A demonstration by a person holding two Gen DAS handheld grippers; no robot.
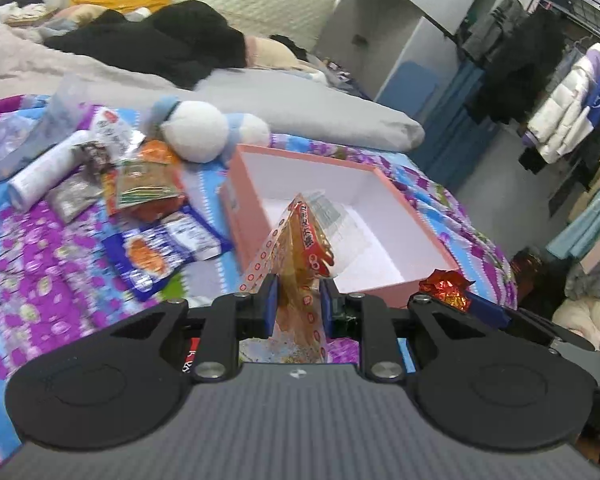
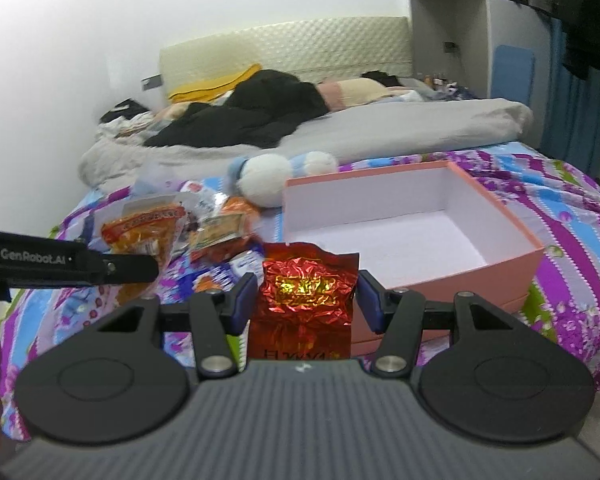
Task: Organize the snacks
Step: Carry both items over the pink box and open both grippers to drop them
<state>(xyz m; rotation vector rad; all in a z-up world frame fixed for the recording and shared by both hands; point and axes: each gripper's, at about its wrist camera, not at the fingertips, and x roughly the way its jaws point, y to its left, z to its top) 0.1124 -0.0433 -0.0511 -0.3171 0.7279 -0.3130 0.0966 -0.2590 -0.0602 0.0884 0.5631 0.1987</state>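
**Both grippers loaded at the pink box**

Bed point(image 2: 572, 200): purple, blue and green floral sheet; grey duvet and dark clothing heaped toward the headboard.

Pink box point(image 2: 512, 264): open-topped, salmon walls, white lining. Nothing visible on the floor of it in the right wrist view. It sits on the sheet, right of the snack pile.

Snack pile point(image 1: 148, 216): loose packets on the sheet left of the box. A blue pouch with a food photo, an orange and green packet, a white tube and a grey sachet. Print too blurred to read. A white and blue plush toy point(image 1: 204, 128) lies just behind the pile, near the box's far corner.

Left gripper point(image 1: 298, 300): fingers pinched onto a clear packet point(image 1: 300, 248) with amber contents, a red label and an edge strip of red circles. The packet stands up over the box's near wall. Label characters not legible.

Right gripper point(image 2: 306, 300): jaws set wide at either edge of a crinkled red foil pouch point(image 2: 306, 300) with a gold emblem; it looks held, though pad contact is hard to confirm. Dark lettering at the pouch's lower end is cut off by the gripper body. The pouch is just short of the box's near-left corner.

"GenRobot.AI" reads on the left gripper's side in the right wrist view.
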